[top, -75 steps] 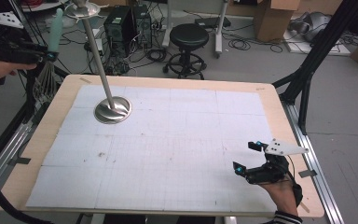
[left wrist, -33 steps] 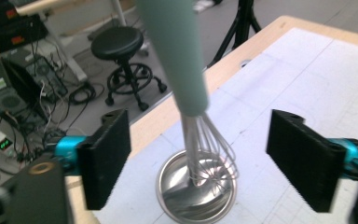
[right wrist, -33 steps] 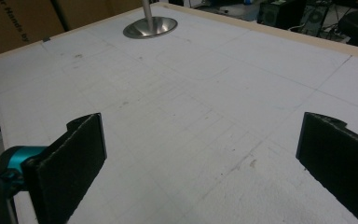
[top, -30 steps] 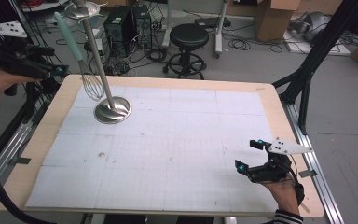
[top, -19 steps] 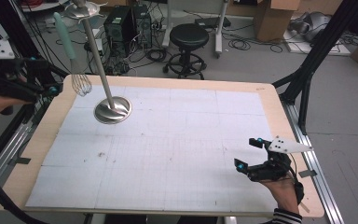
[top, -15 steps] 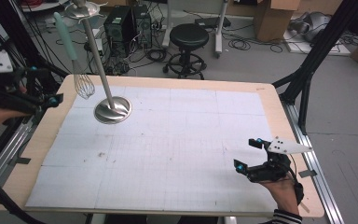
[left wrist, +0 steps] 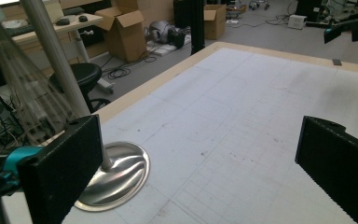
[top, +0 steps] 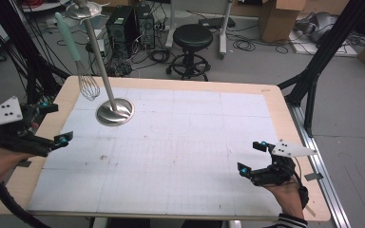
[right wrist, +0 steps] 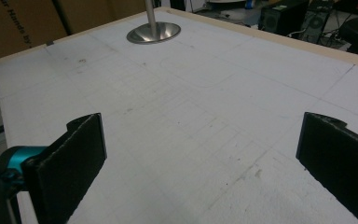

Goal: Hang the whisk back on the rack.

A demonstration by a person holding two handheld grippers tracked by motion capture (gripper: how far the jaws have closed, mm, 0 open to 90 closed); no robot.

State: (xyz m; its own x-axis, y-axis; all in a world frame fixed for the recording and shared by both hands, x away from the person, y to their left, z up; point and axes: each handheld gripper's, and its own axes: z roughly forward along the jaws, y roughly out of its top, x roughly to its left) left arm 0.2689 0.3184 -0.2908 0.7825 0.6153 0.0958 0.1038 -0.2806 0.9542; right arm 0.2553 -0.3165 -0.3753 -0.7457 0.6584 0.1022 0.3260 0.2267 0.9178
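While a whisk (top: 81,61) with a pale green handle hangs from the top of a metal stand (top: 105,78) at the far left of the table (top: 275,109), the left gripper (top: 52,124) hovers off the table's left edge, its jaws spread wide and holding nothing. The whisk's wire head sits just above the white gridded mat (top: 180,142), beside the stand's slanted pole and clear of the gripper. The left gripper view looks between its two black jaws at the stand's round steel base (left wrist: 116,175), with the blurred whisk wires (left wrist: 23,88) just to the left of the pole. At centre the mat lies bare, marked by a few dark smudges. A black stool (top: 192,38) stands on the floor beyond the table's far edge. Near the right front corner the right gripper (top: 252,156) rests low over the mat in the person's hand, its jaws likewise wide apart and empty. The right gripper view shows the stand's base (right wrist: 154,32) well away across the mat.
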